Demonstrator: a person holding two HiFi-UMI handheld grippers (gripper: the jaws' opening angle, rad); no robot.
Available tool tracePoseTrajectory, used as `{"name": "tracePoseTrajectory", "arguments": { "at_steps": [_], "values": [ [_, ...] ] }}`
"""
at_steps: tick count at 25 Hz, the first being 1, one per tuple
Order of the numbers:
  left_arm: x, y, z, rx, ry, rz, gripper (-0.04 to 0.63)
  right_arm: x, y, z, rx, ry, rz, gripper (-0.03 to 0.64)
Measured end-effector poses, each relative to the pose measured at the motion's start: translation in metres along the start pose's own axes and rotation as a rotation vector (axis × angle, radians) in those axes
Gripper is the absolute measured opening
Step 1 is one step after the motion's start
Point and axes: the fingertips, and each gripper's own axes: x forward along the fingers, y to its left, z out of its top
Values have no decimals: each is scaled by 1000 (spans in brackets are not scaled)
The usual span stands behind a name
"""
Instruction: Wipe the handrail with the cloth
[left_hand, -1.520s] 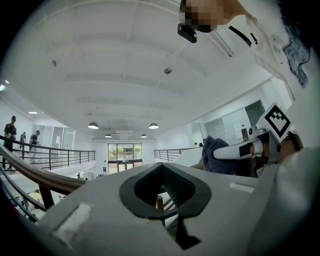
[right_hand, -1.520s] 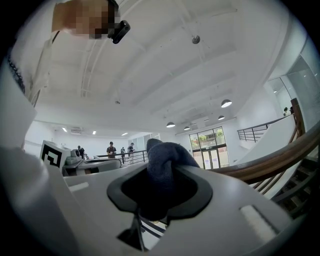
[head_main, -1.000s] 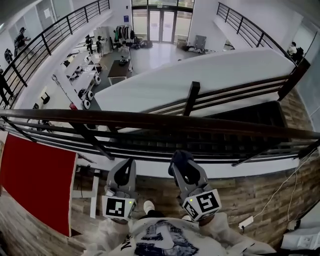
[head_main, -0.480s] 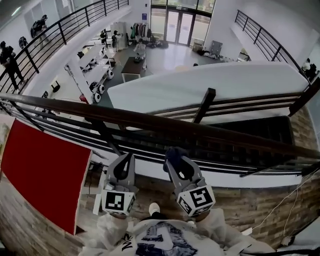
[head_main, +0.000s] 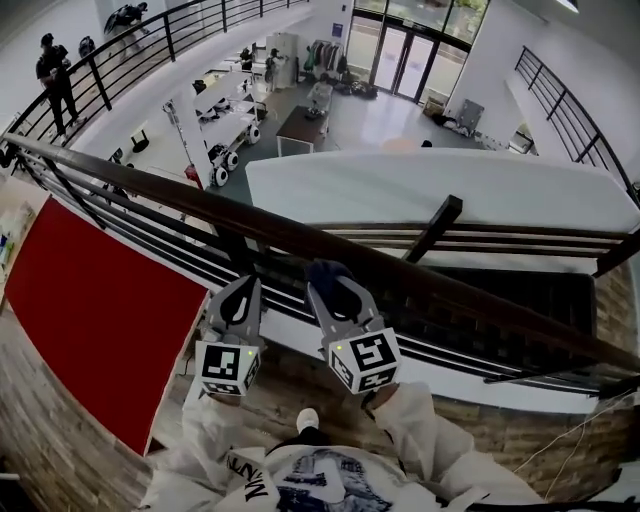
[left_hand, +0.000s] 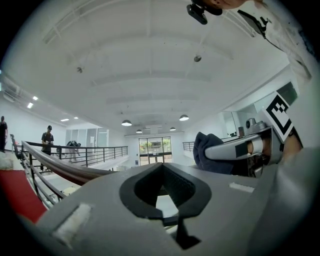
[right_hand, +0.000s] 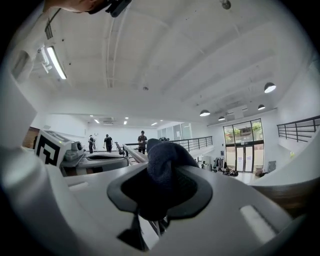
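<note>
A dark brown handrail (head_main: 200, 205) runs diagonally from upper left to lower right in the head view. My right gripper (head_main: 328, 288) is shut on a dark blue cloth (head_main: 322, 272), which sits at the rail's near edge; contact cannot be told. The cloth (right_hand: 162, 165) bulges out between the jaws of the right gripper (right_hand: 160, 195). My left gripper (head_main: 240, 296) is just to the left, below the rail, shut with nothing in it (left_hand: 162, 192). From the left gripper view the handrail (left_hand: 65, 170) stretches away at left and the cloth (left_hand: 205, 150) shows at right.
Thinner black rails (head_main: 150, 235) run under the handrail. A red panel (head_main: 90, 320) hangs at lower left. A second railing with a dark post (head_main: 435, 230) borders a stairwell at right. Brown plank floor (head_main: 480, 420) is underfoot. People stand on the far balcony (head_main: 55, 65).
Both grippers have moved up and left toward the handrail, the right one bringing the cloth to the rail's near edge. The view has swung left, so more red panel shows.
</note>
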Motion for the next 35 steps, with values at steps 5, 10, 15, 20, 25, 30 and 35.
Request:
{"name": "tracePoseTrajectory", "arguments": {
  "at_steps": [5,10,15,20,25,30,35],
  "values": [
    [16,47,-9,-7,26,65,-3,63,12,-1,82,27,68,100],
    [35,81,-17,-33,49,104,-3,118,30,-9,112,72,115,100],
    [48,116,-17,-20,54,170,-3,169,52,-14,191,100,168,100],
    [54,131,-18,-85,59,218,-3,204,59,-20,221,143,154,100],
    [49,140,-24,-95,70,242,-3,226,66,-25,226,179,115,100],
    [49,133,-22,-92,72,231,-3,228,64,-26,216,212,62,100],
    [49,132,-18,-87,62,217,-3,229,65,-26,214,218,61,99]
  ]
}}
